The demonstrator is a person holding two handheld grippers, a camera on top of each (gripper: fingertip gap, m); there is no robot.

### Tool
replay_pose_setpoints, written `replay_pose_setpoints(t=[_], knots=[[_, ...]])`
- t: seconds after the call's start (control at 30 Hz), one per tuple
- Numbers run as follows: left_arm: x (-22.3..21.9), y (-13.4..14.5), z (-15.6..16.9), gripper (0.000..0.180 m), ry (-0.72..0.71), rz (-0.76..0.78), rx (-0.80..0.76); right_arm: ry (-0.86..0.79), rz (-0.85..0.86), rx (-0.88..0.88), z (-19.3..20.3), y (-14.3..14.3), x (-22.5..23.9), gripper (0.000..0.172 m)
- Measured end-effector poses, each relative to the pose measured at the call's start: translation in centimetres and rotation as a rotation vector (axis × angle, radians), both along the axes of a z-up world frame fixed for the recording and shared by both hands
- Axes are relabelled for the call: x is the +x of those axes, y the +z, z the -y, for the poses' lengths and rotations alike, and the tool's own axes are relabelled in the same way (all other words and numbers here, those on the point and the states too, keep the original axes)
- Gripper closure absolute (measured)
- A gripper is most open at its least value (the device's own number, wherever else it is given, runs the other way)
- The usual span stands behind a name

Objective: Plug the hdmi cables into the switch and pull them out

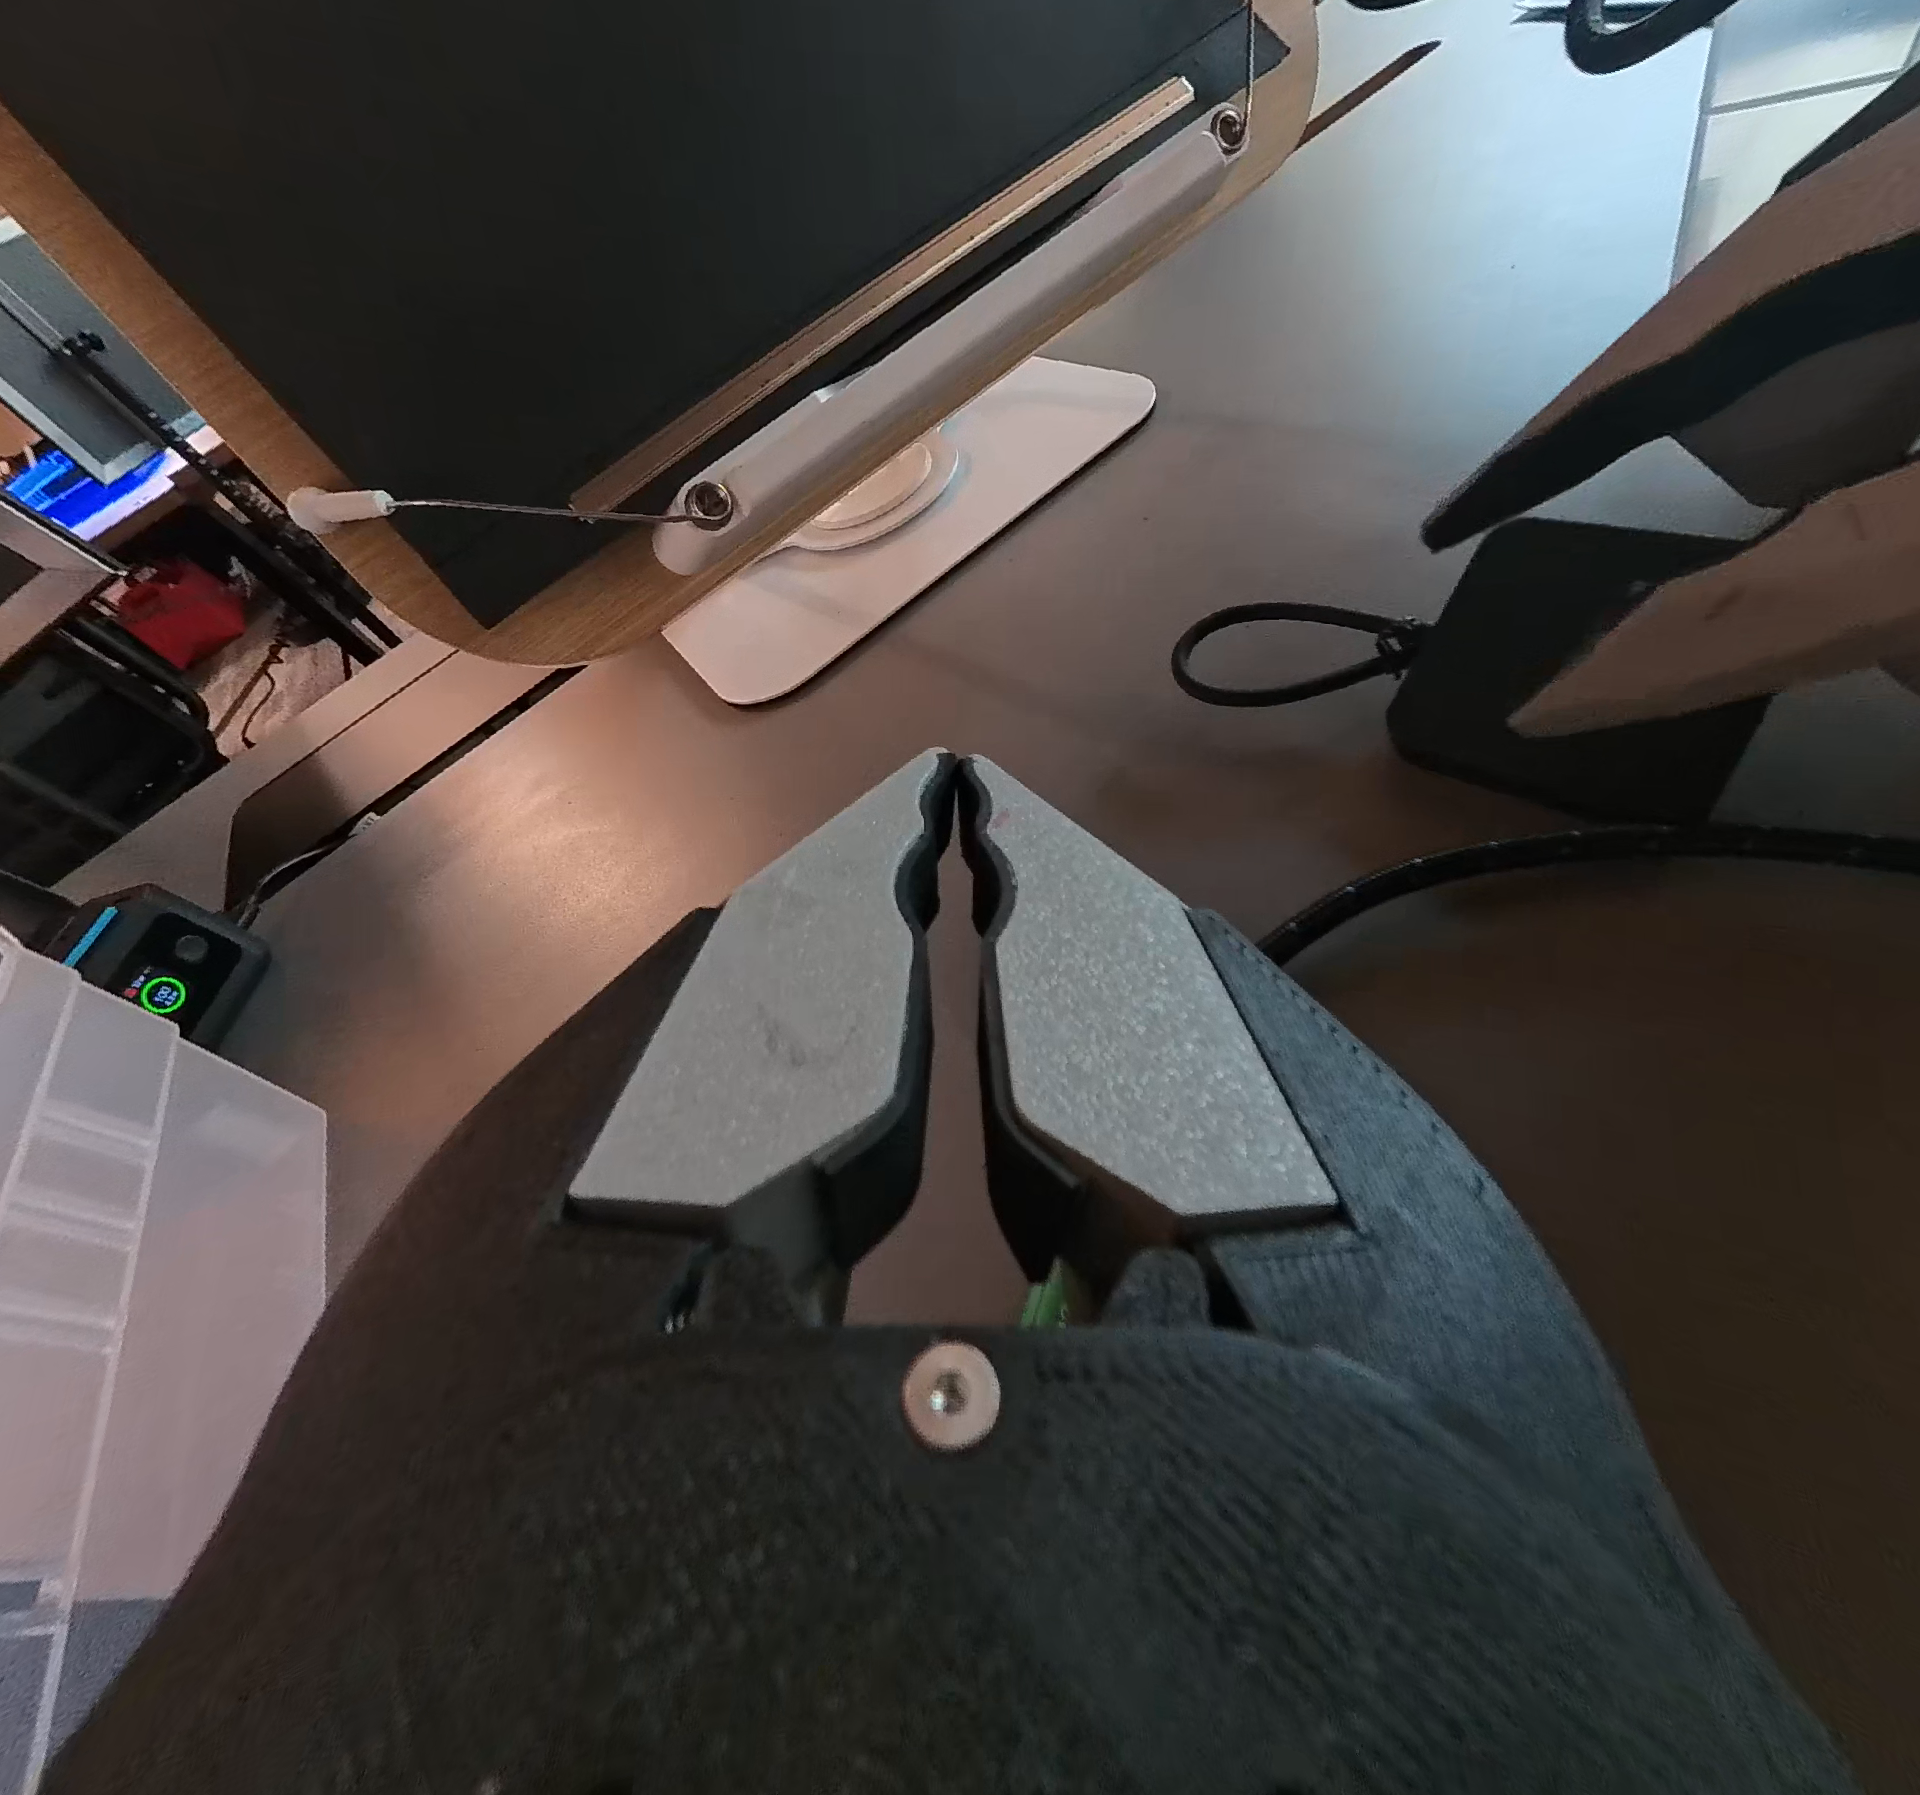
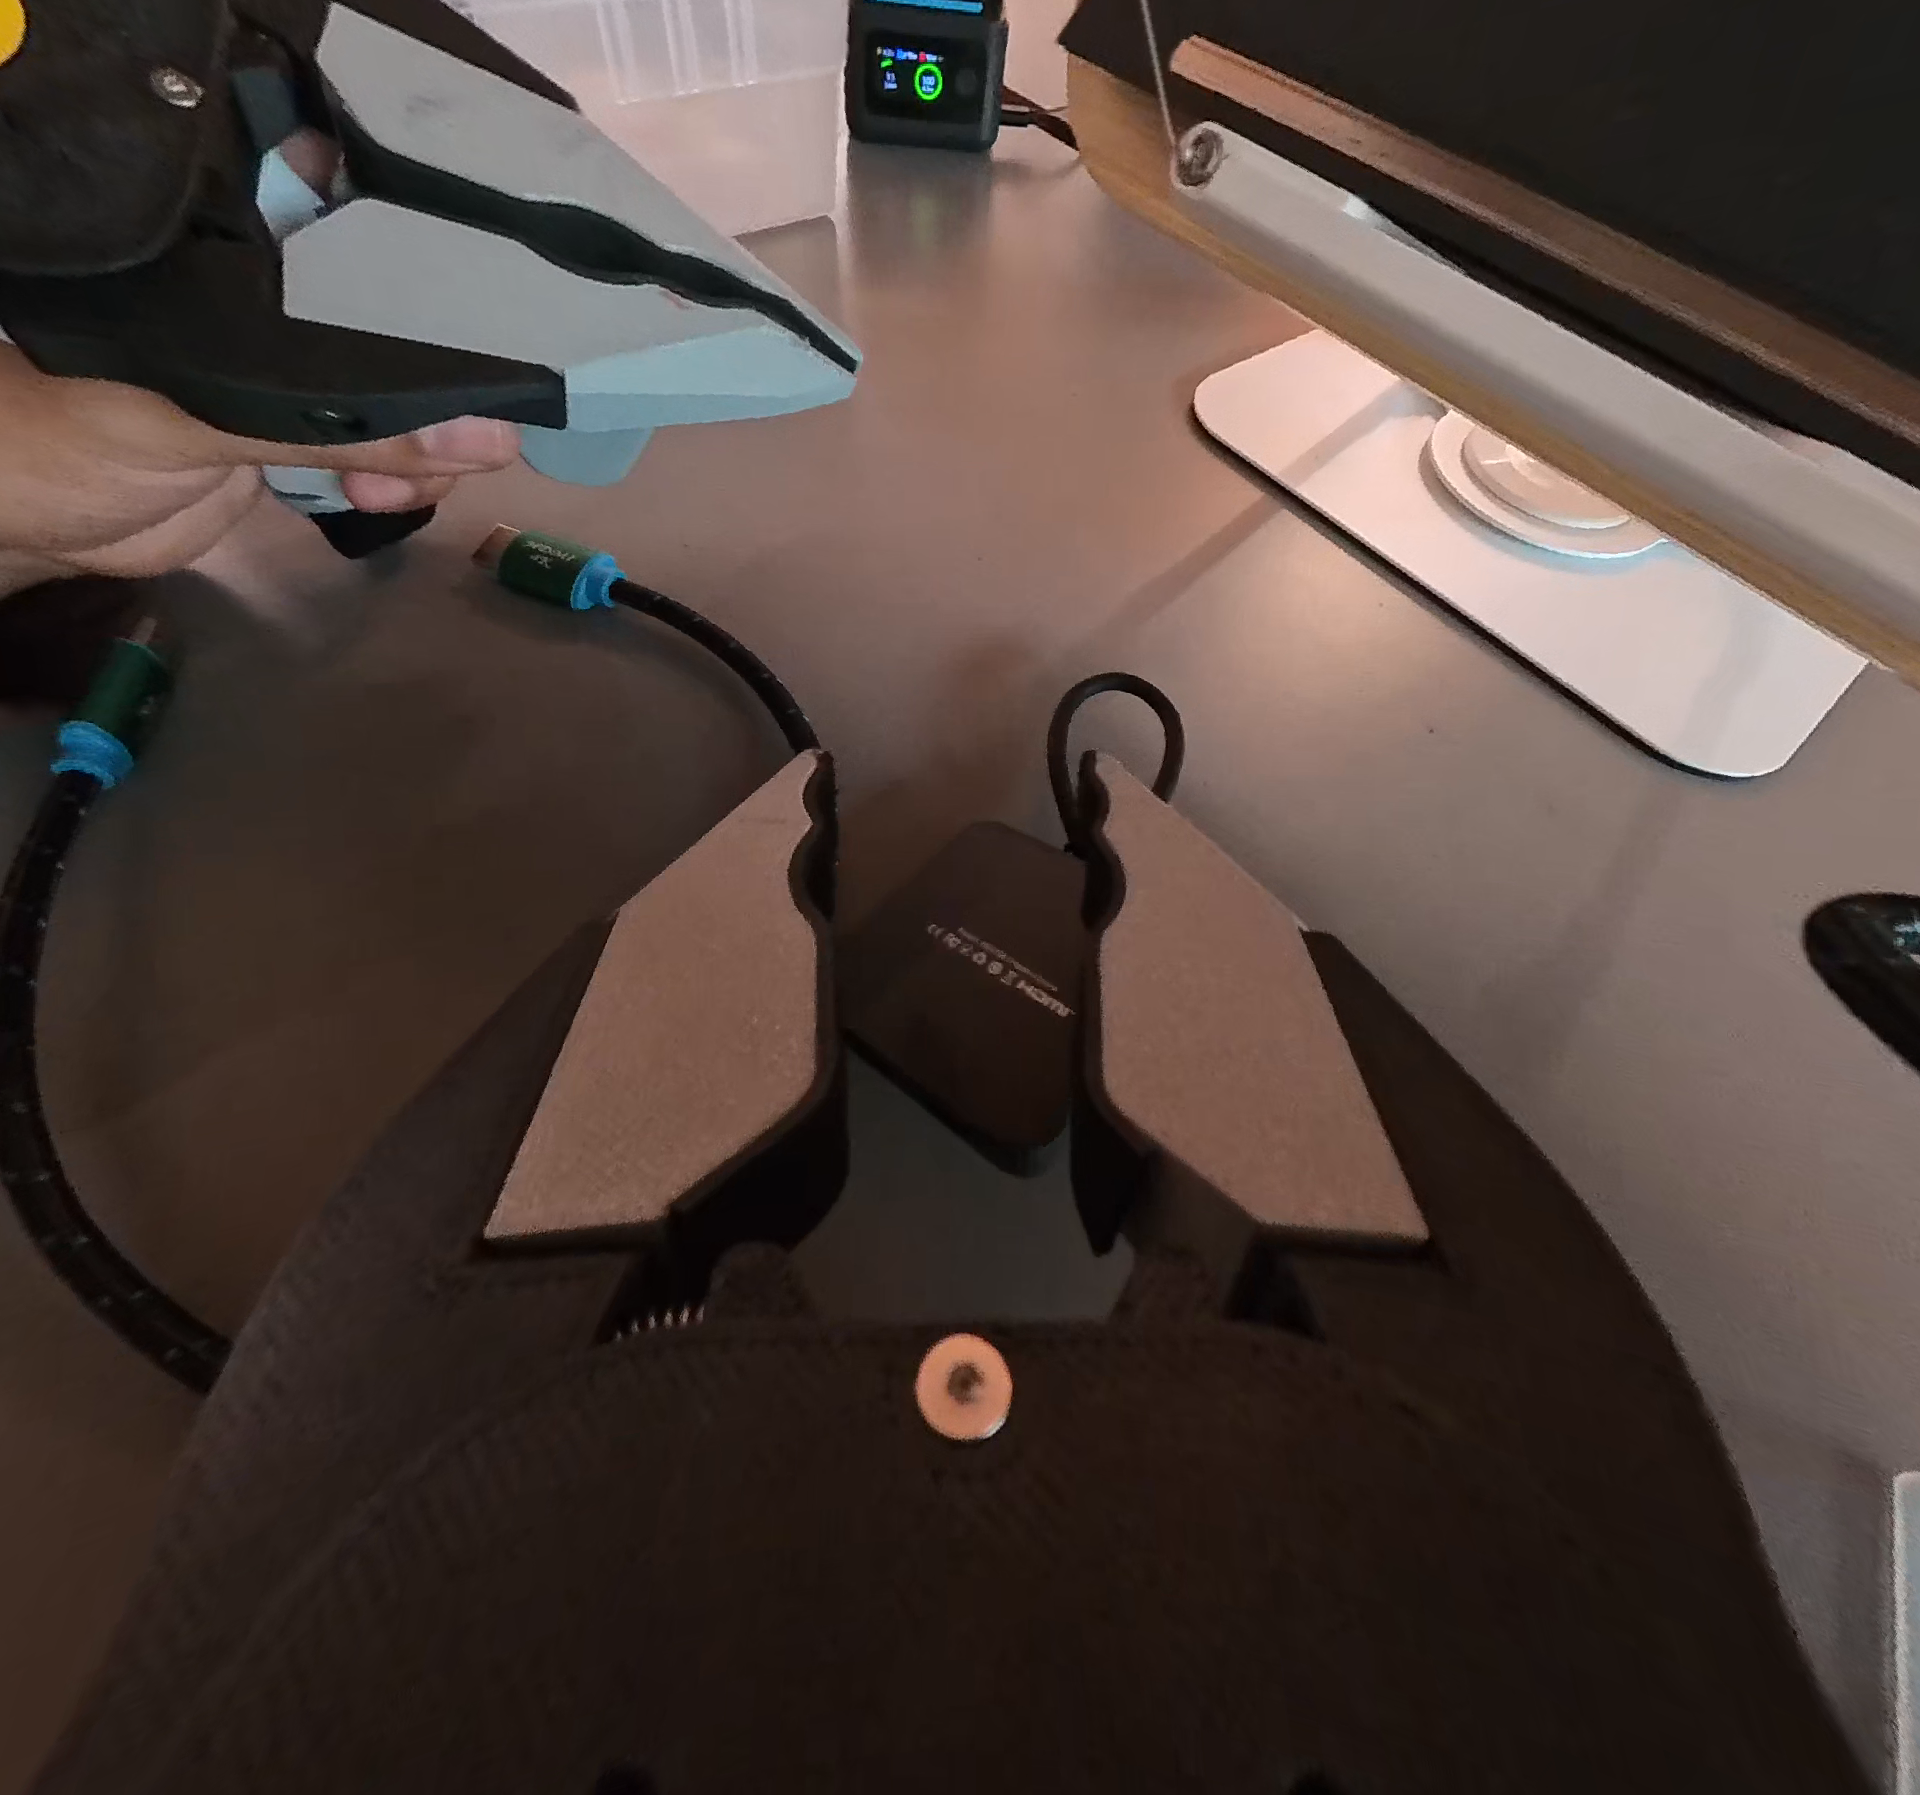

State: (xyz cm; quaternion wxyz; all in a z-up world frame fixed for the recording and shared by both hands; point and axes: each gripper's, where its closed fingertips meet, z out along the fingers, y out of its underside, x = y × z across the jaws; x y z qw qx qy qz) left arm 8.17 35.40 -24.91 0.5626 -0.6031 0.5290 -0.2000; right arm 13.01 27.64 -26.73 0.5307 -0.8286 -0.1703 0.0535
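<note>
The left tongs are pressed together on nothing, held above the brown surface. The right tongs stand apart, straddling the black switch at 12 o'clock without visibly pressing it (its short looped cord lies just beyond). Two green-ended cables lie unplugged at 10 and 9 o'clock in the right view. A monitor base sits at 2 o'clock.
</note>
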Motion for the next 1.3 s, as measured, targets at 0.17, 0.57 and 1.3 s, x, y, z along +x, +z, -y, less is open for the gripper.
replay_pose_setpoints(t=[0.17, 0.57, 1.3], knots=[[0.0, -0.1, 0.0, 0.180, -0.003, -0.017, 0.026, 0.001, 0.008, 0.000, 0.0, 0.0, 0.0, 0.128], [0.1, -0.1, 0.1, 0.180, -0.005, -0.015, 0.025, -0.061, 0.001, -0.029, -0.2, -0.5, 1.3, 0.112], [0.3, 0.1, 0.6, 0.180, -0.030, 0.009, -0.010, -0.095, -0.118, -0.131, 1.2, -0.2, 5.2, 0.122]])
